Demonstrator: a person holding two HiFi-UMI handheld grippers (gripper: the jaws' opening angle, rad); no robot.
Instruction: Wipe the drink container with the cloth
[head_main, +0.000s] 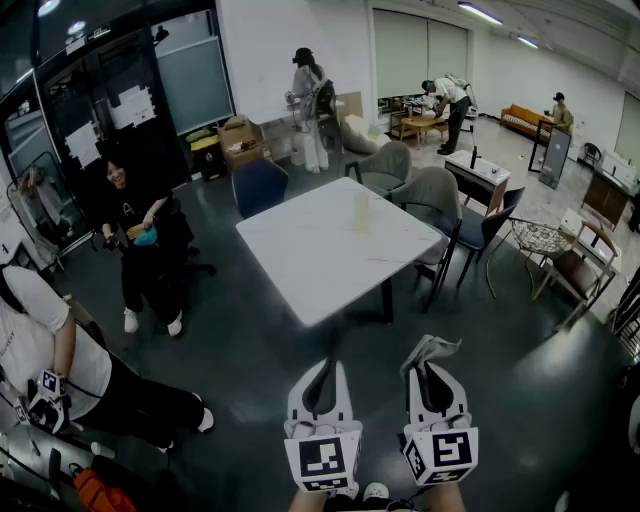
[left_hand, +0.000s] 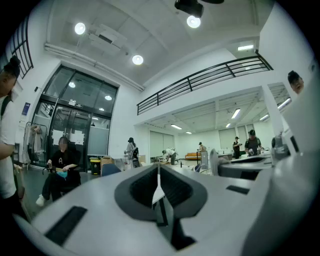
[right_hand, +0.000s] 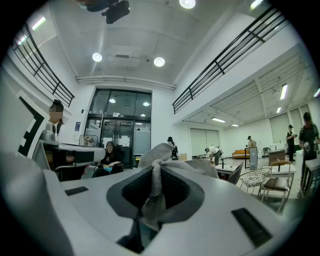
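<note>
Your left tongs (head_main: 320, 366) are closed tight with nothing between the jaws. Your right tongs (head_main: 433, 366) are clamped on the cloth (right_hand: 156, 159), a grey knit rag that bunches out past the jaw tips and hangs down between the pads. Both tongs point level and sit side by side, close together. The drink container (head_main: 361, 213) is a pale upright shape, too blurred to make out further. It stands well ahead of both tongs, roughly on a line between them, and neither the tongs nor the cloth touches it. It rests toward the far side of a square white table (head_main: 300, 268), which is turned corner-on to you, with its near corner ahead of the left tongs. A stretch of dark, glossy floor (head_main: 230, 360) lies between the tongs and the table. Beyond the table stand a blue chair (head_main: 258, 186) and two grey chairs (head_main: 386, 166). Ahead and to the left of the left tongs, a seated person (head_main: 140, 245) faces the table in front of dark glass doors (head_main: 95, 110). Farther off, past the table, several people stand or bend over low furniture in a bright, high-ceilinged hall, and a railed balcony (left_hand: 210, 80) runs along the upper wall.
</note>
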